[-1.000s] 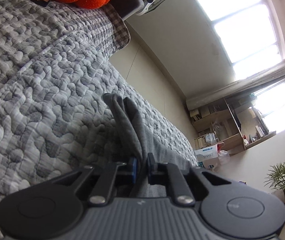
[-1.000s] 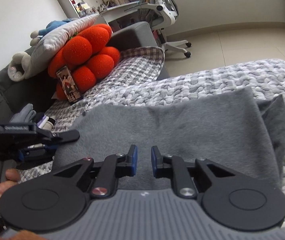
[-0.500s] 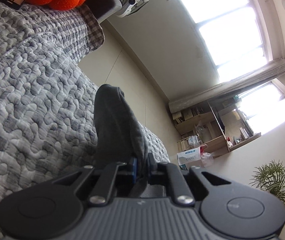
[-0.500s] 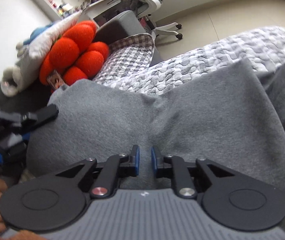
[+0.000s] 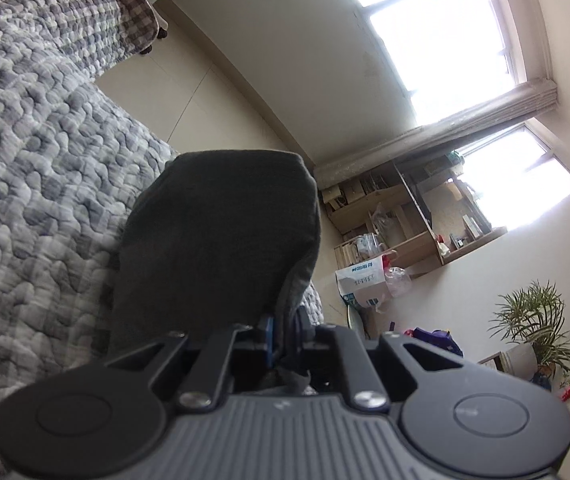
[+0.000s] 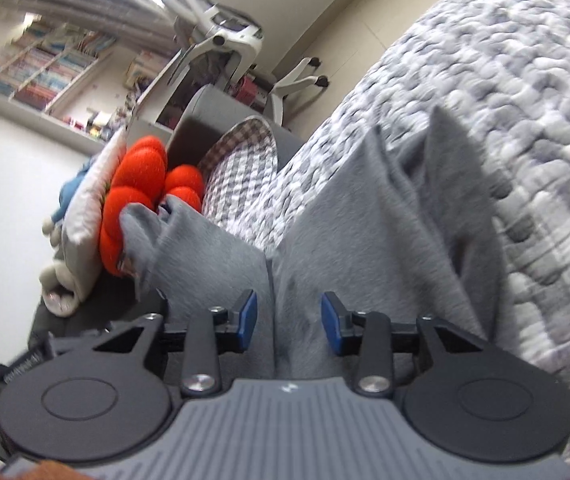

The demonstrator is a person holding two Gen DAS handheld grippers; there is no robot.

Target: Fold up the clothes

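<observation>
One quilted grey-and-white bedspread (image 6: 525, 128) serves as your landmark; everything below is placed against it. On the bedspread lies the grey garment (image 6: 385, 232), a soft, fleecy fabric with a deep crease down its middle and a corner folded up on the far side; one edge rises off the bedspread toward the orange plush cushion (image 6: 137, 184) at its head end. In the left wrist view the same garment (image 5: 221, 240) stands up from the bedspread as a dark, rounded, shadowed fold. Your left gripper (image 5: 283, 338) is pinched tight on a bunched edge of that fold. Your right gripper (image 6: 289, 322) is above the garment, jaws opening, blue pads clear of the cloth beneath them.
</observation>
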